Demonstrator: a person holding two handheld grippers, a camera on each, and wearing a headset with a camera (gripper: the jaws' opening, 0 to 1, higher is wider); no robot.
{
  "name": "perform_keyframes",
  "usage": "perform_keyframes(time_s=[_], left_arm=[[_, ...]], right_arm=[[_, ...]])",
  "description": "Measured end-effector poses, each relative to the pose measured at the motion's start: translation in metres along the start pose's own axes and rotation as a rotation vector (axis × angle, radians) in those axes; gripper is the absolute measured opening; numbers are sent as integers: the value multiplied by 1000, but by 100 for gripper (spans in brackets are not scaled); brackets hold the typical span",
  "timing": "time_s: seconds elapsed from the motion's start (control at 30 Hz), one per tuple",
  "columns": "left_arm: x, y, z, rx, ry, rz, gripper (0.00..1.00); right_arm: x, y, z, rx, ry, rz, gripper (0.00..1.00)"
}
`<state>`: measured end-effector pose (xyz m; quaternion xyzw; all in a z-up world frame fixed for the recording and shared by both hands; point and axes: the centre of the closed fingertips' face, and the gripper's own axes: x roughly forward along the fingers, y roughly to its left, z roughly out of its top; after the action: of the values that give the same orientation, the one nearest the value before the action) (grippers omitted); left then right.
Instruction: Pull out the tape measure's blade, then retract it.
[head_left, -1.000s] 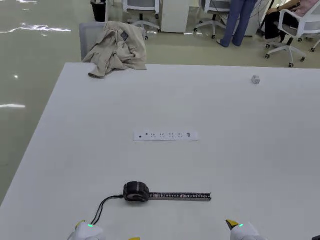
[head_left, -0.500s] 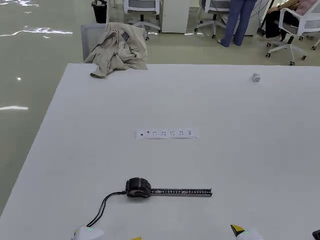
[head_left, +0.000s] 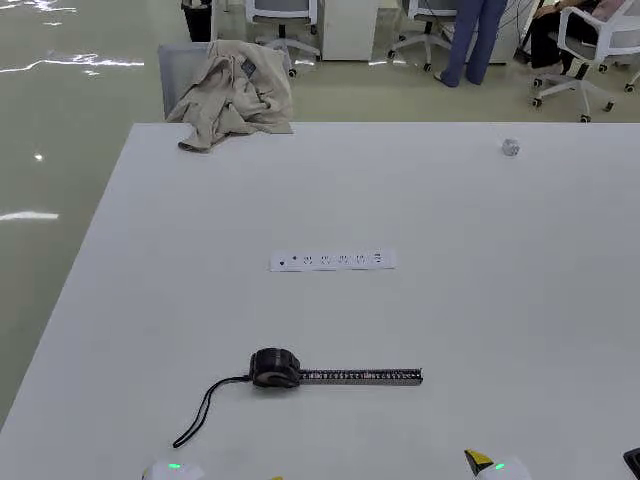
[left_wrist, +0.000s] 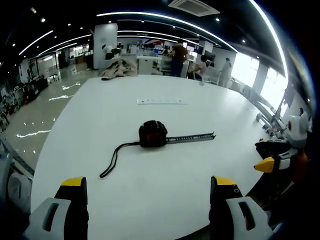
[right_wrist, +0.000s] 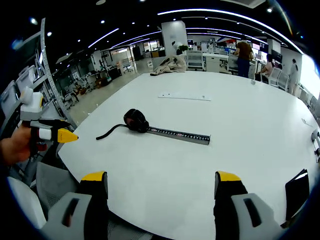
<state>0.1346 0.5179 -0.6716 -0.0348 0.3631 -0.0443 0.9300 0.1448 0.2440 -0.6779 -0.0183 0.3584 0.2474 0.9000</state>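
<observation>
Head view: tape measure lay on the white desk, near edge; blade extended rightward, wrist strap trailing left.

Left gripper view: left gripper, jaws wide, empty, short of the tape measure.

Right gripper view: right gripper, jaws wide, empty.

Retraction judged next: pin the tape measure down and guide the blade tip home slowly.

Matt white against dull black

Smooth matt white table; dull black plastic-looking tape measure with dark, finely printed blade; crumpled beige cloth jacket; white plastic power strip; glossy, light-reflecting floor.
</observation>
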Motion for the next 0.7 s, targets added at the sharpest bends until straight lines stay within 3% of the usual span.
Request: perform_keyframes(time_s=[0.4,0.7], left_arm=[[0,-10,6,15,-5,-6,100],[6,-18,14,24,-14,-4,100]], right_arm=[[-2,-9,9,6,-14,-4,94],[-1,-23,4,11,5,-19,96]])
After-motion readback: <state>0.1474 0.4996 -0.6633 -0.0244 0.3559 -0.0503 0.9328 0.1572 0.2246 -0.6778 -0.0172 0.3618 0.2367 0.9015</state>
